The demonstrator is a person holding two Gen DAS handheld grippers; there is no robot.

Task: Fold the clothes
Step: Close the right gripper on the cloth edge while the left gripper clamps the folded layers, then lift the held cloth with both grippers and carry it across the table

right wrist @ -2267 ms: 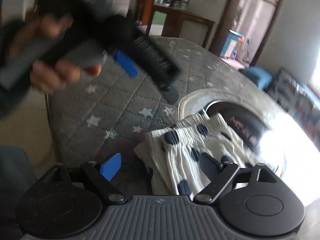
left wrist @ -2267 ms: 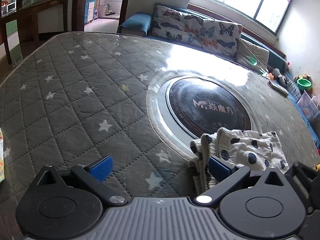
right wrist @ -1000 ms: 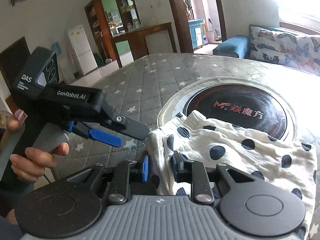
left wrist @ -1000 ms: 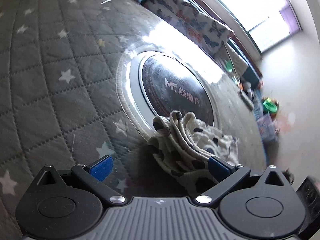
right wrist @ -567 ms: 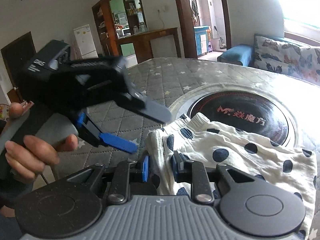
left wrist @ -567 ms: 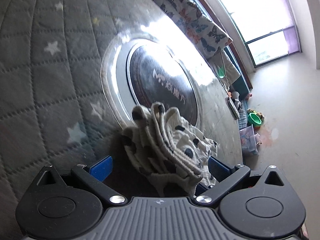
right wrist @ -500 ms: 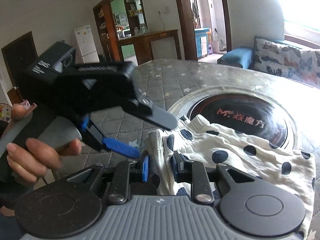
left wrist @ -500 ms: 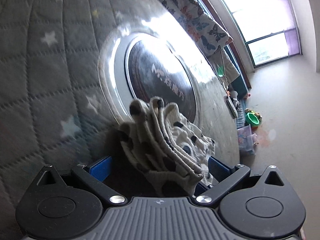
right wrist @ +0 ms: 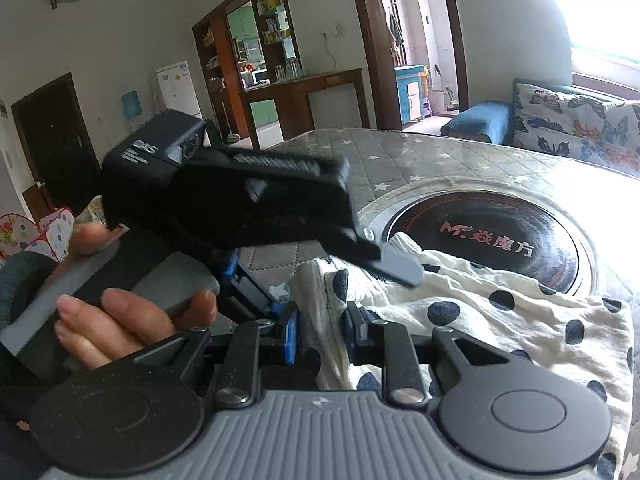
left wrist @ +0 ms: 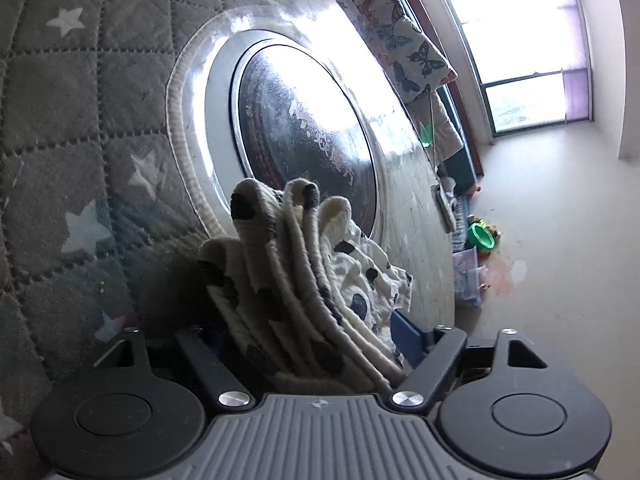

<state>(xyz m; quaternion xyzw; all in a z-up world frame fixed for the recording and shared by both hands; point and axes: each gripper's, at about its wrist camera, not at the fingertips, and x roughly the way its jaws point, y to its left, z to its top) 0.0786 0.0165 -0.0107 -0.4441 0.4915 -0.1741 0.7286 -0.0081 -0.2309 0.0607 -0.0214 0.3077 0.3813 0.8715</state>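
My left gripper [left wrist: 308, 336] stands wide apart, the bunched polka-dot garment [left wrist: 304, 280] between its fingers at lower centre. In the right view, my right gripper [right wrist: 322, 334] is clamped on the garment's edge [right wrist: 320, 320], which spreads right across the quilted table cover [right wrist: 400, 168].

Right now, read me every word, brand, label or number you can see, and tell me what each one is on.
"M" logo followed by Chinese characters, red and white: on the black round cooktop set in the table; the characters are too soft to read surely.
White lettering on the left gripper: motion-blurred, not readable.
Labels on the white fridge: too small.
The polka-dot garment shows no text.
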